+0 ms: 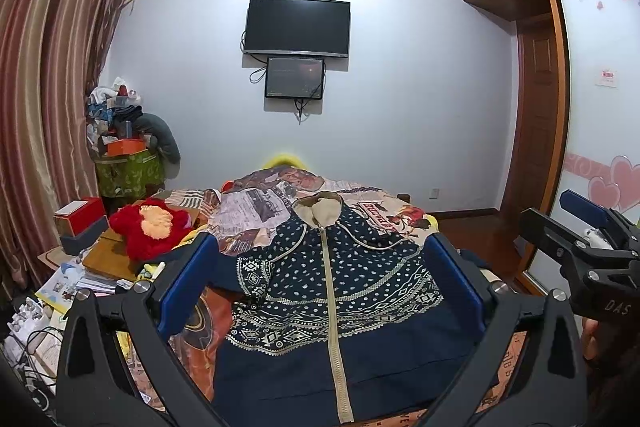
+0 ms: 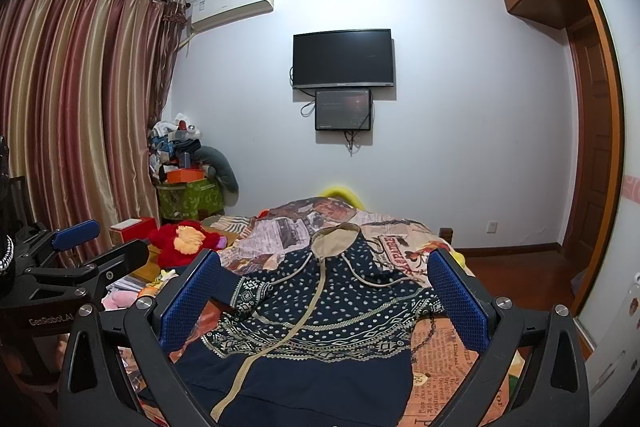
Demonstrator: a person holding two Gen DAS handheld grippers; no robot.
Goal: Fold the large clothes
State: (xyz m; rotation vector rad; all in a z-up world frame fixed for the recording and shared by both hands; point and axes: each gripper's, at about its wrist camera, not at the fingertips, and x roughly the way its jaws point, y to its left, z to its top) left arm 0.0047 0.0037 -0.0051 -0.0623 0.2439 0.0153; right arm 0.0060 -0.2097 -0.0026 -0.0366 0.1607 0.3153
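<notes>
Jaws: both mine apart, empty | left gripper (image 1: pixel 320 279), right gripper (image 2: pixel 324 291) above hooded jacket (image 1: pixel 336 307) | pinch matching sleeve edges, fold inward evenly.

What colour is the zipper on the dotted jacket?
Beige, down the navy hooded jacket's zipper; clearest in the left wrist view.

jacket (image 1: pixel 344 291) | navy hooded zip-up, cream dots and geometric bands, beige zipper and hood lining | zipped shut | lay front-up, spread on bed (image 1: pixel 384 211), hood farthest away

hoodie (image 1: pixel 332 291): navy, cream dots (geometric bands) | fingers (image 2: pixel 188 299): blue | curtain (image 2: pixel 72 107): striped pink-gold
</notes>
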